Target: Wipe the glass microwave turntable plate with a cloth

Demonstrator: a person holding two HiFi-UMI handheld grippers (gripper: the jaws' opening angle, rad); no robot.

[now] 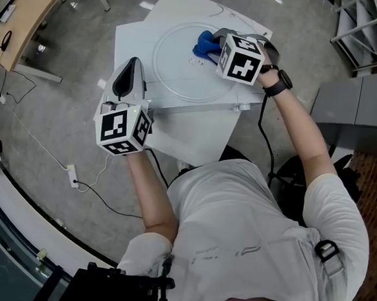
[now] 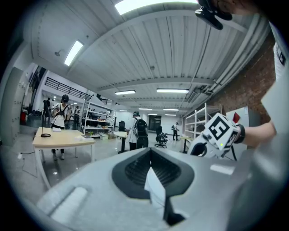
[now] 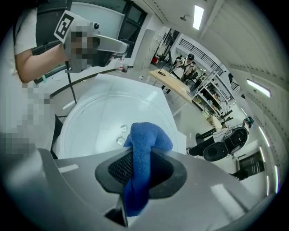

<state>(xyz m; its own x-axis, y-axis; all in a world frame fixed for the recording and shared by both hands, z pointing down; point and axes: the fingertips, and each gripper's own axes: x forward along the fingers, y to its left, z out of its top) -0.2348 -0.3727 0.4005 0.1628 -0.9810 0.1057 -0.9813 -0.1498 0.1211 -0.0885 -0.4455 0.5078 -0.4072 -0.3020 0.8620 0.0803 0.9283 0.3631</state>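
Far left, a pale wooden desk (image 1: 30,17) is seen on the grey concrete floor (image 1: 60,123), and a white power strip (image 1: 73,175) is spotted lying there with its cable trailing off.

Next, the left tool (image 1: 130,70) is held raised at the left edge of the white square tabletop (image 1: 135,42). Its camera is pointed out across the hall rather than down at the work. In its own view the left tool (image 2: 151,151) is clenched, dark pads brought together, and nothing is gripped between them. People are seen standing in the background by a light table (image 2: 63,137) and shelving.

On to the middle: the round clear glass turntable plate (image 1: 175,68) is laid flat on the tabletop, towards its far side. In the right gripper view the plate (image 3: 99,117) is spread wide below the jaws, with a couple of small raised glass bumps (image 3: 122,134) caught near its middle.

Right of centre, the bunched blue cloth (image 1: 203,45) is positioned over the far right part of the plate, inside the rim. It is held by the right tool (image 1: 216,42), which is clamped firmly on it. The cloth (image 3: 144,149) is squeezed between the pads, a wad pushed out past the tips. Whether that wad is pressed onto the glass cannot be told.

At the far right, a black wristwatch (image 1: 278,82) is worn on the arm.
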